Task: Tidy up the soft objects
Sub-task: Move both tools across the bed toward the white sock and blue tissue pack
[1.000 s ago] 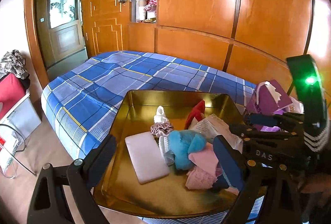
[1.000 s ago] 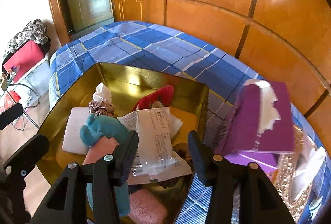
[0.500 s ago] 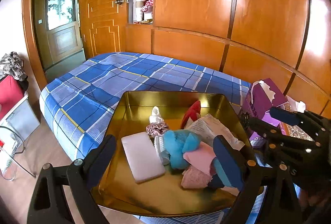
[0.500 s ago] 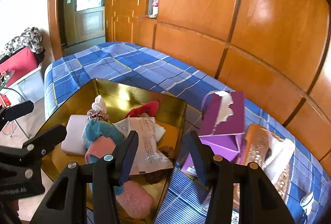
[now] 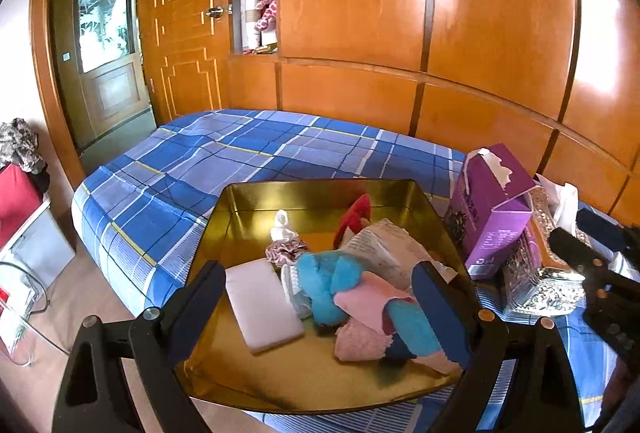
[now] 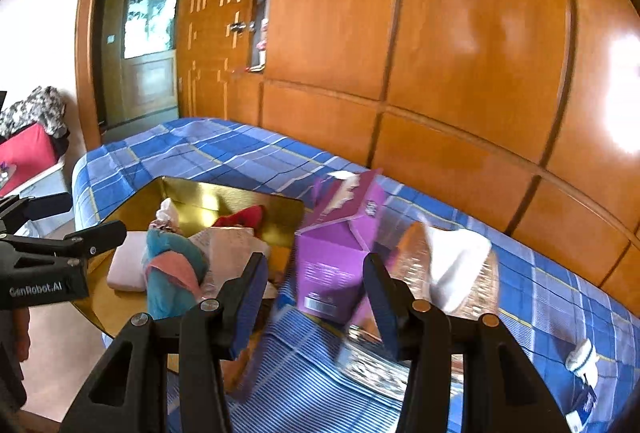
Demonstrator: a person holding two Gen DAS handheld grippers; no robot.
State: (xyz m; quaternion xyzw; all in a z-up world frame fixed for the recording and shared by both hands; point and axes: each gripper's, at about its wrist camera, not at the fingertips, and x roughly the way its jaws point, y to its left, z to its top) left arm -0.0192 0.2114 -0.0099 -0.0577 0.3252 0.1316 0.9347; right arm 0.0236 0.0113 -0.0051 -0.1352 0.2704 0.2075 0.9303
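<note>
Holding: nothing; left gripper [image 5: 320,297] jaws spread over gold metal tray [image 5: 320,189] of soft items.
Right gripper [image 6: 316,293]: jaws spread before purple tissue box [image 6: 336,257].

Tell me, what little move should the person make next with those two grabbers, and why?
Probably lower the open left gripper onto the fluffy turquoise soft toy atop the pile in the shiny gold metal tray. The toy sits between its fingers, while the open, empty right gripper faces the purple cardboard tissue box beside the tray.
</note>
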